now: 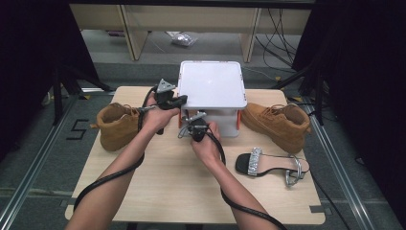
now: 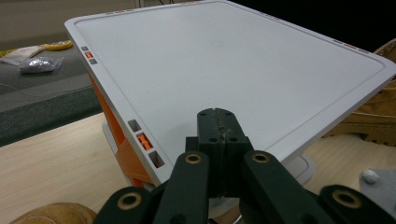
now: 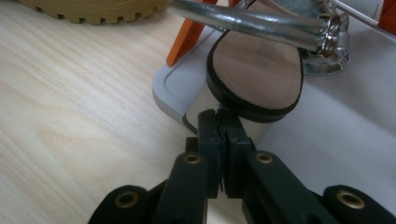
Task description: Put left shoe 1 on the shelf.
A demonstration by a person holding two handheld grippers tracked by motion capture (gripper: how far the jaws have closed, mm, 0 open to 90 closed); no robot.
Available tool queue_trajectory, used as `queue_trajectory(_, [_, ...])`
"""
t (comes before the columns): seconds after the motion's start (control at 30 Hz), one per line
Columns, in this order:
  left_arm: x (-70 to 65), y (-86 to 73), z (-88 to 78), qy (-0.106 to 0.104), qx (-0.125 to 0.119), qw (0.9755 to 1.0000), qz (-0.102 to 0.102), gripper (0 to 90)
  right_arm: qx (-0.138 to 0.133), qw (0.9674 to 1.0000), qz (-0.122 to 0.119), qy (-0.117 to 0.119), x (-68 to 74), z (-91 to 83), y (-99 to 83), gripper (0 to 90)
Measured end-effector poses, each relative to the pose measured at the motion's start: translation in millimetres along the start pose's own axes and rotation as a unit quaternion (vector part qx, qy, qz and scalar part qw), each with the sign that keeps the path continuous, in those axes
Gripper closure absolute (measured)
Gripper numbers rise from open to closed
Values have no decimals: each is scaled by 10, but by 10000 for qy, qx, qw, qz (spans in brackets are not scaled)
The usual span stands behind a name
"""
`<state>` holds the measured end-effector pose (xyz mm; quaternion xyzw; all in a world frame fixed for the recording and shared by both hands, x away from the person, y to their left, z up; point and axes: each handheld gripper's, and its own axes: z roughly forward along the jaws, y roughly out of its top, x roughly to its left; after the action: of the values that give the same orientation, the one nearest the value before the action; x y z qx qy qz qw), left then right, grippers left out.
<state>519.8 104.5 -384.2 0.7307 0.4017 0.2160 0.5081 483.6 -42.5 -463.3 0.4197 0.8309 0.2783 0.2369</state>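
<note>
A white storage box (image 1: 212,85) with orange fittings stands at the back middle of the table. My left gripper (image 1: 184,99) is shut, with its tips (image 2: 218,112) lying over the front left corner of the box's flat white top (image 2: 224,56) and nothing between the jaws. My right gripper (image 1: 197,123) is low at the box's front. In the right gripper view it (image 3: 219,113) is shut, its tips right at the heel end of a black-soled sandal (image 3: 261,60) with a silver strap. That sandal lies on a white grey-rimmed panel (image 3: 173,88).
A tan boot (image 1: 117,125) stands left of the box and another (image 1: 280,122) right of it. A matching sandal (image 1: 268,164) lies on the wooden table (image 1: 167,191) at the front right. Black cables trail from both grippers. Floor rails run along both sides of the table.
</note>
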Motion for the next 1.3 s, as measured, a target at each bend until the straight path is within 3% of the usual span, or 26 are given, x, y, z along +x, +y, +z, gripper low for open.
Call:
queue_trajectory(0.5, [5, -3, 0, -14, -11, 10000, -15, 897, -59, 10000, -1, 5, 13, 121, -3, 874])
queue_trajectory(0.57, [2, 0, 1, -5, -2, 10000, -11, 897, 7, 9998, 157, 144, 45, 144, -11, 834])
queue_trajectory(0.7, [5, 0, 0, -13, -1, 10000, -15, 897, -80, 9995, 172, 253, 61, 145, -44, 756])
queue_trajectory(0.83, [2, 1, 0, -5, 2, 10000, -7, 897, -137, 9992, 191, 317, 18, 29, -48, 847])
queue_trajectory(0.93, [5, 0, 0, -13, -1, 10000, -13, 897, -155, 9996, 177, 151, -24, -12, -71, 898])
queue_trajectory(1.1, [2, 0, 1, -6, -1, 10000, -8, 897, -187, 9995, 237, -20, -108, 39, -113, 899])
queue_trajectory(1.2, [5, 4, 0, -10, 16, 10000, -6, 897, -248, 9995, 165, -56, -115, 60, -102, 899])
queue_trajectory(1.27, [4, 2, 0, -10, 8, 10000, 0, 897, -197, 9995, 245, -15, -91, 71, -78, 899])
queue_trajectory(1.3, [4, 1, 0, -13, 4, 10000, -7, 897, -231, 9996, 143, -51, -93, 80, -75, 899])
